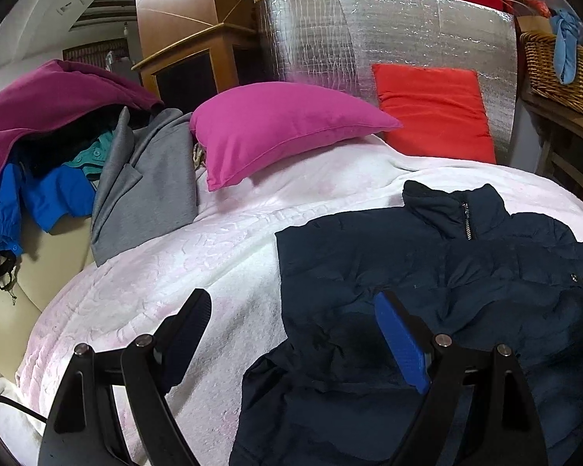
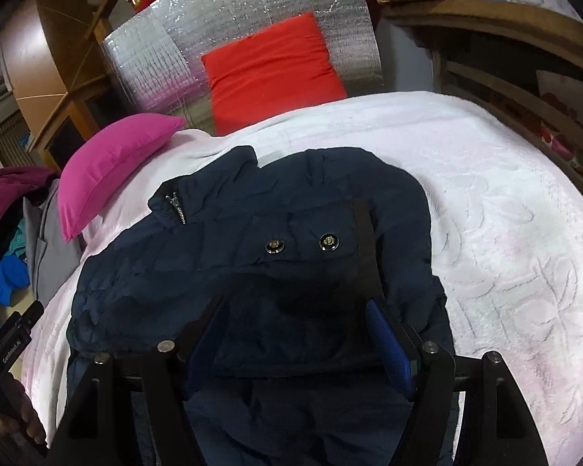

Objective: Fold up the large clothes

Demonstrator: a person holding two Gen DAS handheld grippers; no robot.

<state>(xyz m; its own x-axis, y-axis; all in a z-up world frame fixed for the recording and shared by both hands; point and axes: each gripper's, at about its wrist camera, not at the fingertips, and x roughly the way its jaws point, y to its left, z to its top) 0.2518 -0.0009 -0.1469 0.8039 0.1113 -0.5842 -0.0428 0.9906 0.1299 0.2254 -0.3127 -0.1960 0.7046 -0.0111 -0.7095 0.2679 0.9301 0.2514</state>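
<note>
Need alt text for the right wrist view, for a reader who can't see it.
A navy puffer jacket lies on a white embossed blanket, sleeves folded across its front, with the right gripper open just above it, holding nothing. Behind are a pink pillow and a red cushion against silver foil.

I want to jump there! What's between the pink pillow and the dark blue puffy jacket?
Only bare white embossed blanket lies between the pink pillow and the dark blue puffy jacket, clearest in the left wrist view.

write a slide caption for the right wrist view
Open right gripper hovering over a navy jacket on a white blanket.
</note>
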